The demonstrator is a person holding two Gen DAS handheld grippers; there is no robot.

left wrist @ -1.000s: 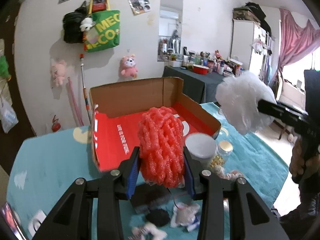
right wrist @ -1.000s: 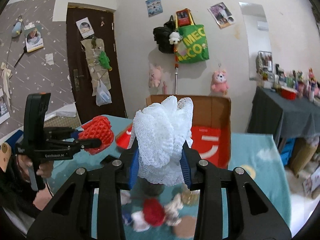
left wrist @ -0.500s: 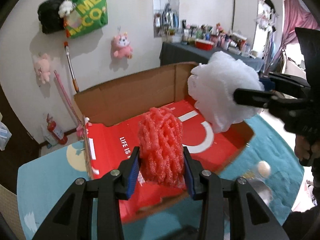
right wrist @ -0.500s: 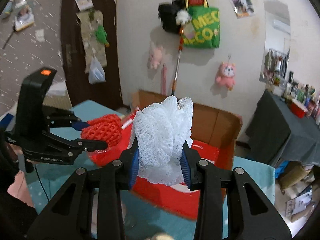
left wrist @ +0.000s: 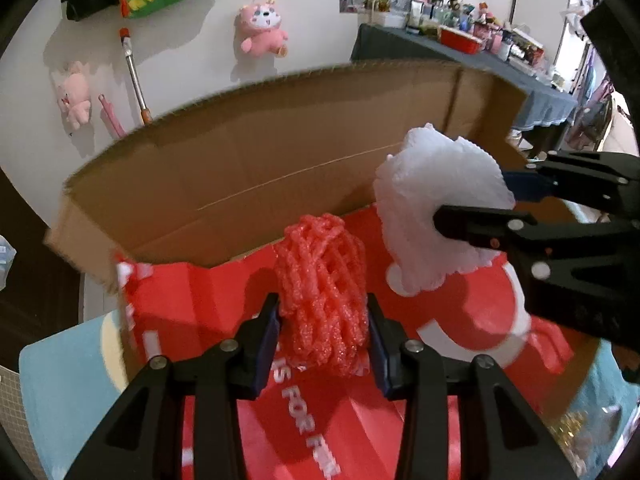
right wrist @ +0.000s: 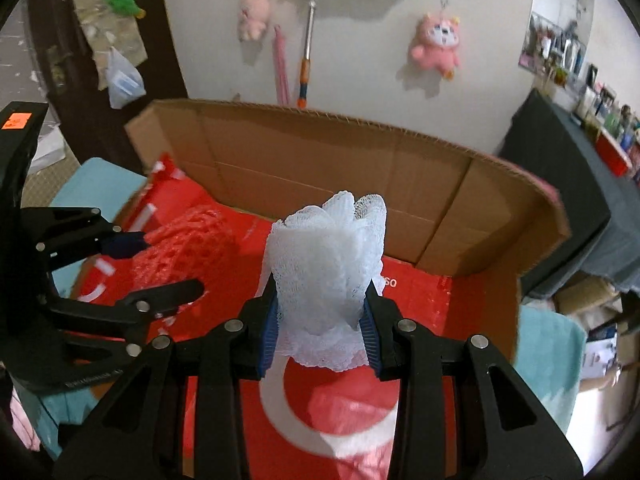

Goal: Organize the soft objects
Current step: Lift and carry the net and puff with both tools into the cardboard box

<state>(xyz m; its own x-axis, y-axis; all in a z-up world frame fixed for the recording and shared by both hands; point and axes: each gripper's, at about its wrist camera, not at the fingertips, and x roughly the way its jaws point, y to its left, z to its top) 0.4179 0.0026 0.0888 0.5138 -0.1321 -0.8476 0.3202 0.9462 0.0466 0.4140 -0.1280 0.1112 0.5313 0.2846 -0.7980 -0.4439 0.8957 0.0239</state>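
The left gripper (left wrist: 323, 334) is clamped on a red foam net (left wrist: 322, 292), blue pads pressed into both its sides, holding it above the red printed floor of an open cardboard box (left wrist: 248, 168). To its right the right gripper (right wrist: 320, 330) is likewise closed on a white mesh puff (right wrist: 326, 268), which bulges up past the fingertips and hangs over the box floor too. The left wrist view alone shows the puff from the side (left wrist: 436, 208), up near the tall brown back wall, and white lettering on the floor by the near edge. The right wrist view alone shows the box's right wall (right wrist: 532, 216) folding round, the teal cloth (right wrist: 548, 344) beyond it, and a dark door (right wrist: 80, 40) at far left. In it the left gripper (right wrist: 160, 264) stands just beside the puff, the two soft things near but apart. The box is walled at back and both sides; its floor under both grippers is bare red with a white ring. Two pink plush toys (right wrist: 436, 48) hang on the wall (right wrist: 360, 60) behind.
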